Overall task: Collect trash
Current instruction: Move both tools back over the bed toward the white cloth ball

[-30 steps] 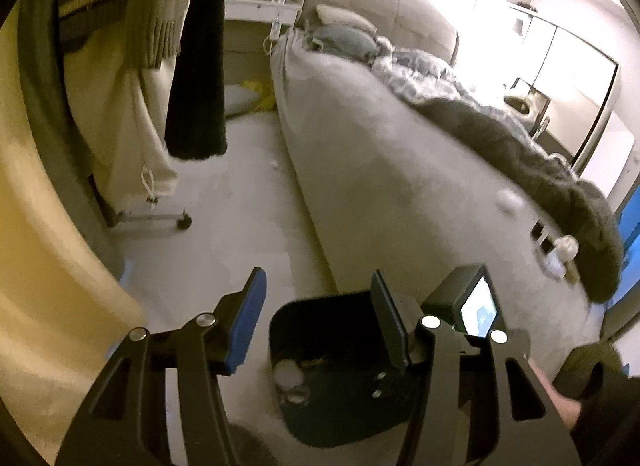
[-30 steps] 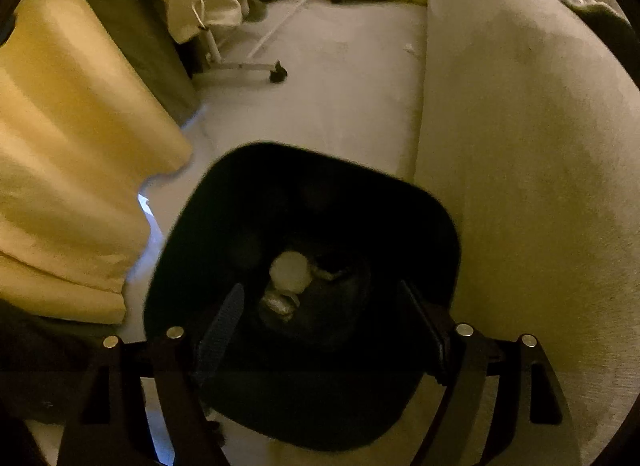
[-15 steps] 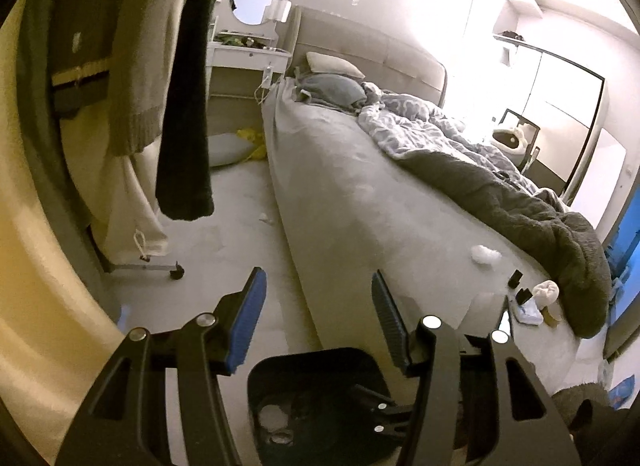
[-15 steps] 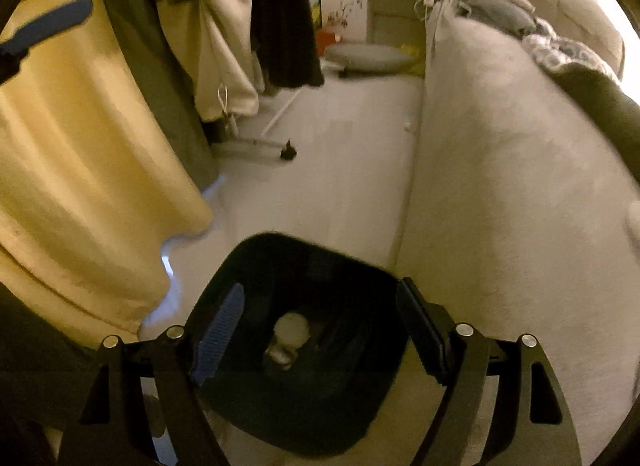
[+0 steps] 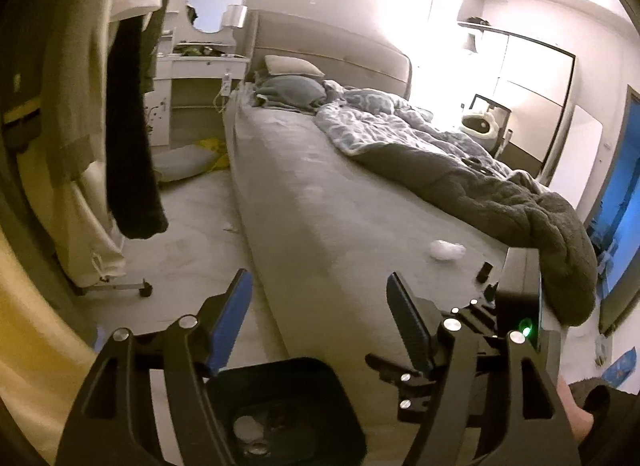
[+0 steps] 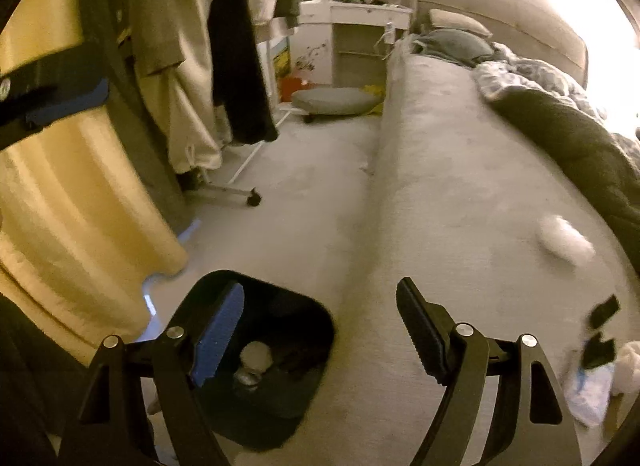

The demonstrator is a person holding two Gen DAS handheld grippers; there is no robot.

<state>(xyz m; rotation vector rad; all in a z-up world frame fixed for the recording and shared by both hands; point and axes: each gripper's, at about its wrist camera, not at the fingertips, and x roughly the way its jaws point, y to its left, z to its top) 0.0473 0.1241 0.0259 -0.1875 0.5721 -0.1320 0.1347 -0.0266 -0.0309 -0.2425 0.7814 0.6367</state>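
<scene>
A black trash bin (image 6: 296, 306) stands on the floor beside the bed, with a white wad (image 6: 254, 354) and other scraps inside. It also shows low in the left wrist view as the bin (image 5: 320, 378). A crumpled white tissue (image 5: 446, 250) lies on the grey bed sheet, seen blurred as the tissue (image 6: 564, 240) in the right wrist view. My left gripper (image 5: 320, 308) hangs above the bin's far edge, its jaws opening with nothing between them. My right gripper (image 6: 320, 316) is open and empty over the bin and the bed's side.
Small black items (image 6: 604, 312) and white and blue scraps (image 6: 592, 390) lie near the bed's corner. A dark blanket (image 5: 520, 201) covers the bed's far side. A clothes rack on wheels (image 6: 252, 197) and a yellow curtain (image 6: 80, 205) stand left. A cushion (image 6: 336, 101) lies on the floor.
Both grippers rose and tilted up away from the bin, which slid to the bottom of both views. The bed top and the tissue came into sight. The left jaws widened.
</scene>
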